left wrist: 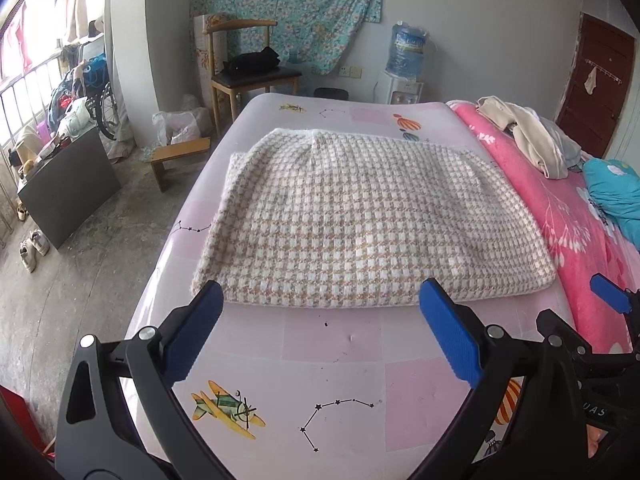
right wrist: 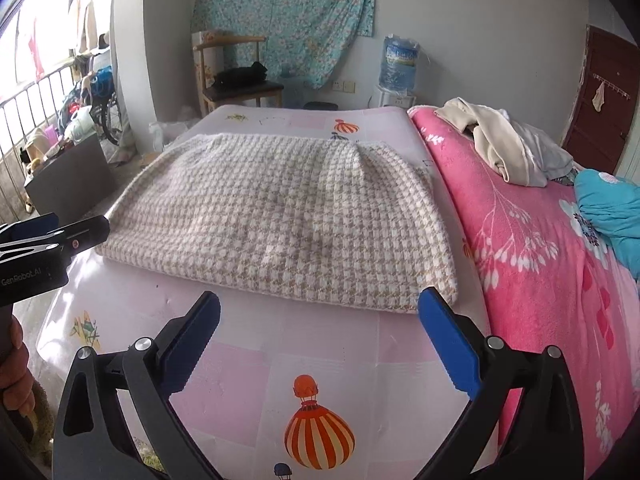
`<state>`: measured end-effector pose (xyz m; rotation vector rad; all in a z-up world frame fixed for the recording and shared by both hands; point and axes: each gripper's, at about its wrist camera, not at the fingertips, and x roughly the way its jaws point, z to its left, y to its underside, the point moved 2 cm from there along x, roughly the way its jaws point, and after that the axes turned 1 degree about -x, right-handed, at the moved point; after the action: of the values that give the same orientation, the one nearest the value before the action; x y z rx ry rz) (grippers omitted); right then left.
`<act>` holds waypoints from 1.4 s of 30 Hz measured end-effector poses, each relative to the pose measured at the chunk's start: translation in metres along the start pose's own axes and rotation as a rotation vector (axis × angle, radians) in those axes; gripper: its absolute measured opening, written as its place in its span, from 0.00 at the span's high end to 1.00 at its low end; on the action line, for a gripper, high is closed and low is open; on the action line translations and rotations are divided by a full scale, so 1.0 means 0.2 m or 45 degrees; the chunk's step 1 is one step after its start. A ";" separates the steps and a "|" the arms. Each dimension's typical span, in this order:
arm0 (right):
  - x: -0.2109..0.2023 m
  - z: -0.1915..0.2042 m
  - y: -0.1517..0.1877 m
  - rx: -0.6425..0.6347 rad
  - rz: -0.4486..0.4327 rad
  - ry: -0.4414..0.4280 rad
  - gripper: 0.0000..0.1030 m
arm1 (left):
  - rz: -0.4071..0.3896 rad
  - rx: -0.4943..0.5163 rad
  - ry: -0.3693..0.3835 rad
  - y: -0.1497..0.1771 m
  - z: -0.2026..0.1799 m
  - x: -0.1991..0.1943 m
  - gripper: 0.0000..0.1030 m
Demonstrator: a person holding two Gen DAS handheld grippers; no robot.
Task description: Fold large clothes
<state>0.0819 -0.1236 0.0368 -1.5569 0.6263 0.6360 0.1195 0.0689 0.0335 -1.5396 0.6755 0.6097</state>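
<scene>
Both hand-held grippers hang with their blue pads spread wide and nothing between them. From its own camera, the left hand-held gripper (left wrist: 320, 300) sits just short of the near folded edge of the houndstooth knit garment (left wrist: 360, 220), its fingertips level with that edge. The right hand-held gripper (right wrist: 320, 300) hovers likewise at the garment's (right wrist: 280, 220) near right corner, its right pad (right wrist: 448, 340) overlapping the corner in view; whether it touches cannot be told. Beige-and-white, the garment lies folded into a flat rectangle on the bed sheet (left wrist: 340, 368), a pale pink sheet printed with balloons, planes and constellations. Just to the right, a bright pink floral blanket (right wrist: 540, 260) carries a crumpled heap of cream clothes (right wrist: 504, 148) and a teal cloth (right wrist: 612, 208). Beyond the bed stand a wooden chair (left wrist: 248, 64) and a water dispenser (left wrist: 404, 76).
</scene>
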 end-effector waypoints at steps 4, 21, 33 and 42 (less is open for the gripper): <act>0.07 -0.01 0.00 0.069 0.086 -0.027 0.06 | 0.063 0.020 -0.067 0.01 -0.02 0.07 0.08; 0.22 0.03 0.00 0.085 0.246 -0.017 0.06 | 0.195 -0.013 -0.111 0.03 -0.02 0.19 0.08; 0.23 0.02 0.01 0.094 0.272 0.003 0.06 | 0.222 -0.001 -0.082 0.04 -0.05 0.21 0.08; 0.23 0.00 0.01 0.103 0.273 0.017 0.06 | 0.224 0.004 -0.075 0.05 -0.06 0.20 0.08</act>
<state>0.1121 -0.1242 0.0021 -1.4308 0.8264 0.7515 0.1405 0.0536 -0.0015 -1.4635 0.7715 0.7828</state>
